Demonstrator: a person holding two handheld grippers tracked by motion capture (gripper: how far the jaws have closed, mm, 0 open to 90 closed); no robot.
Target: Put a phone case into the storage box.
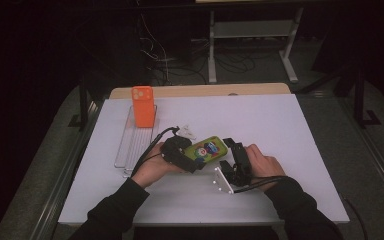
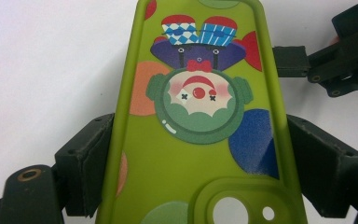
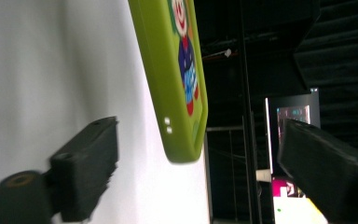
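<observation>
A green phone case [image 1: 207,148] printed with a clown lies just above the white table [image 1: 290,125], near its middle. My left gripper [image 1: 194,157] is shut on the camera-hole end of the green phone case [image 2: 191,154], with a black pad pressing each long edge. My right gripper [image 1: 228,154] comes in from the right, turned on its side. In the right gripper view its jaws stand apart on either side of the case's free end [image 3: 186,116], and neither pad touches it. The right gripper's fingers [image 2: 340,60] sit beside the case's far end.
An orange phone case [image 1: 143,106] stands upright at the far end of a clear ridged tray [image 1: 132,145] on the table's left side. A small clear piece [image 1: 186,132] lies just behind the left gripper. Dark floor, cables and desk legs lie beyond the table.
</observation>
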